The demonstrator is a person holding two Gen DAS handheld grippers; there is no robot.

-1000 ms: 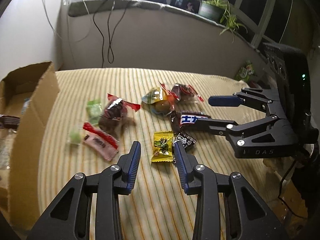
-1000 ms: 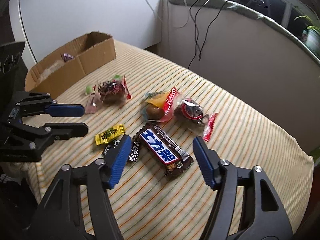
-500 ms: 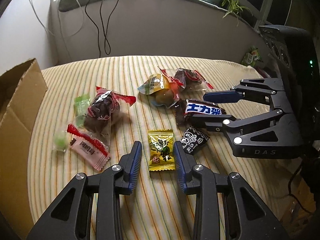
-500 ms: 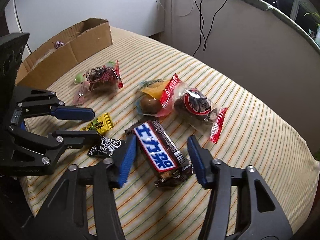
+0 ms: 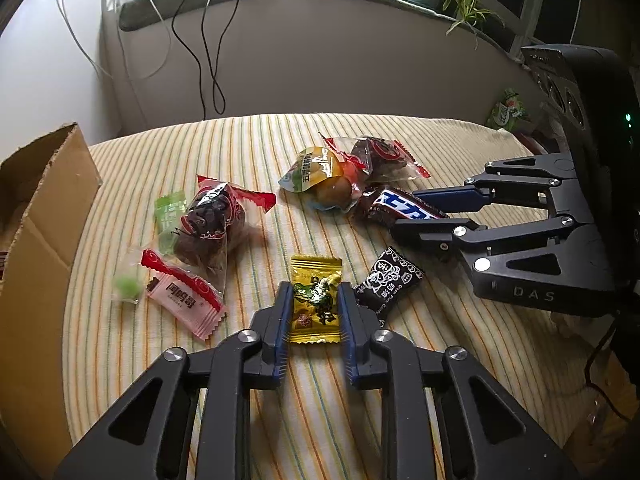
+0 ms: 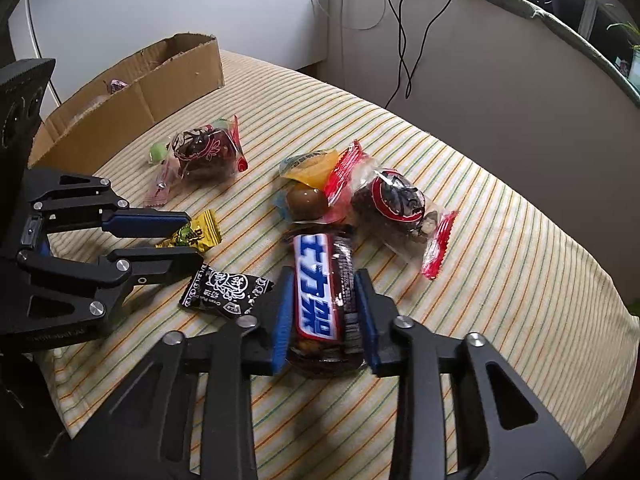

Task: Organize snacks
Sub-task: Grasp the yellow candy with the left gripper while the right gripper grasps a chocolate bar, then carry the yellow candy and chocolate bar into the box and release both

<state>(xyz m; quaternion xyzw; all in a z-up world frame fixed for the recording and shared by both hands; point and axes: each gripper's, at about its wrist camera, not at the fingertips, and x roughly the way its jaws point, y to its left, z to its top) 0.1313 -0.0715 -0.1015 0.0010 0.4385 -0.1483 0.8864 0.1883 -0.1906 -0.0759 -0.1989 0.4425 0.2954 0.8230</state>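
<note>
On the striped cloth: snacks lie spread out, and both claws point down at them.
Left claw (image 5: pixel 314 308): its jaws are closing, with the yellow candy (image 5: pixel 316 300) between them. The blue pads sit right at the two sides of the wrapper and seem to touch it.
Right claw (image 6: pixel 324 304): its jaws are closing too. The chocolate bar (image 6: pixel 320 296) is between them, and the pads press on both of its long sides.
Yellow candy: flat on the cloth, near the front edge, with its top end sticking out past the left claw's tips.
Chocolate bar: dark wrapper with a blue and white label. Its far end lies just beside the brown egg snack (image 6: pixel 306 200).
Black candy (image 5: pixel 388 280): small black and white wrapper. It lies between the two claws, just beside the yellow candy.
Pink candy (image 5: pixel 182 296): lies to the left of the yellow candy, with a small green sweet (image 5: pixel 128 286) just beside it.
Red-edged bags: one bag of dark snacks (image 5: pixel 212 224) lies on the left, and another (image 6: pixel 396 204) lies on the right, near the egg snack.
Cardboard box (image 6: pixel 132 92): open, at the far left edge of the cloth, well apart from both claws. A small wrapped sweet shows inside it.
</note>
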